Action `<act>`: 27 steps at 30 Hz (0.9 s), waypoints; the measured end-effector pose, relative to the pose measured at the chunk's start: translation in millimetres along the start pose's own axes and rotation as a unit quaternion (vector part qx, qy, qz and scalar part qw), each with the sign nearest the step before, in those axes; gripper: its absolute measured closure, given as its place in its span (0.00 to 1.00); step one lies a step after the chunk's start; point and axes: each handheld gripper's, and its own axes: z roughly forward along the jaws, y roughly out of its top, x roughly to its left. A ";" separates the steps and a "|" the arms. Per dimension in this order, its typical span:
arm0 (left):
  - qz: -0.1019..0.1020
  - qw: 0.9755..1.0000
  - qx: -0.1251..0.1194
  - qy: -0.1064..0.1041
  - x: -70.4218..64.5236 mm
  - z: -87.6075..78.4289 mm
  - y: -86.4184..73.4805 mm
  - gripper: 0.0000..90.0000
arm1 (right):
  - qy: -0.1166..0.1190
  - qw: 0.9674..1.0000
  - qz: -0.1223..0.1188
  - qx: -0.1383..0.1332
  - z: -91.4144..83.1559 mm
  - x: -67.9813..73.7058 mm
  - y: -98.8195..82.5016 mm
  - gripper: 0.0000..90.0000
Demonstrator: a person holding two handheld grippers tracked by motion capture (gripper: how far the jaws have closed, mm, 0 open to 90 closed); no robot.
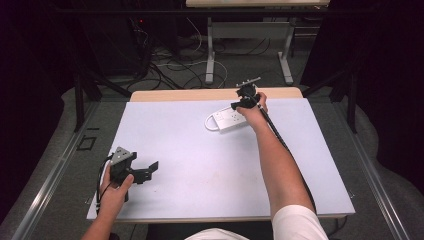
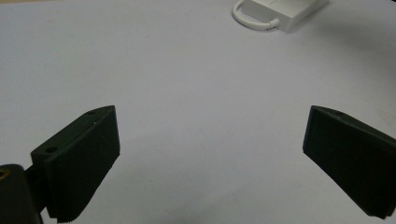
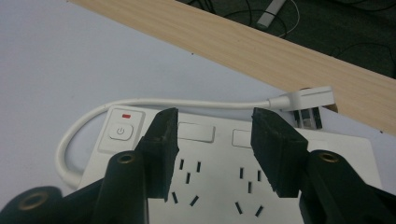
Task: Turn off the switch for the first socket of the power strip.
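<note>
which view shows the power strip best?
Right gripper view: the power strip is close, with switch, sockets and cord plain. High view shows it small under the right gripper; left gripper view catches one corner.

- High view looks forward and down over the whole table (image 1: 200, 165).
- Both gripper views sit close above it; all share the power strip (image 1: 231, 120) (image 2: 285, 11) (image 3: 224, 177).

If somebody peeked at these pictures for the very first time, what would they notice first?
Probably the white power strip at the far side of the pale table, with its cord looped round its left end. The right gripper hovers right over it, black jaws apart above the sockets; the right gripper view also shows a power button with a small red mark. Near the table's front left corner, the left gripper stands wide open over bare tabletop.
</note>
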 end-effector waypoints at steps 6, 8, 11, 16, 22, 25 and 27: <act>0.000 1.000 0.000 0.000 0.1 0.0 0.0 0.04 | 0.007 1.000 0.018 0.010 3.7 -0.3 -2.6 0.66; 0.000 1.000 0.000 -0.001 0.1 -0.1 0.0 0.04 | 0.007 1.000 0.017 0.009 5.3 -0.2 -3.5 0.69; -0.001 1.000 0.000 -0.001 0.1 -0.4 0.0 0.04 | 0.006 1.000 0.010 0.012 7.9 0.3 -4.6 0.73; 0.001 1.000 -0.002 -0.002 0.4 -0.8 0.3 0.04 | 0.007 1.000 0.006 0.012 10.5 2.0 -5.6 0.86; 0.000 1.000 -0.002 -0.002 0.8 -1.1 0.3 0.05 | 0.012 1.000 0.010 -0.001 12.4 2.5 -5.0 0.97; 0.000 1.000 -0.002 -0.003 1.0 -1.2 0.3 0.05 | 0.013 1.000 0.011 0.005 14.1 1.5 -6.4 1.00; 0.000 1.000 -0.002 -0.002 1.1 -1.3 0.3 0.05 | 0.013 1.000 0.018 0.005 16.0 1.9 -7.5 1.00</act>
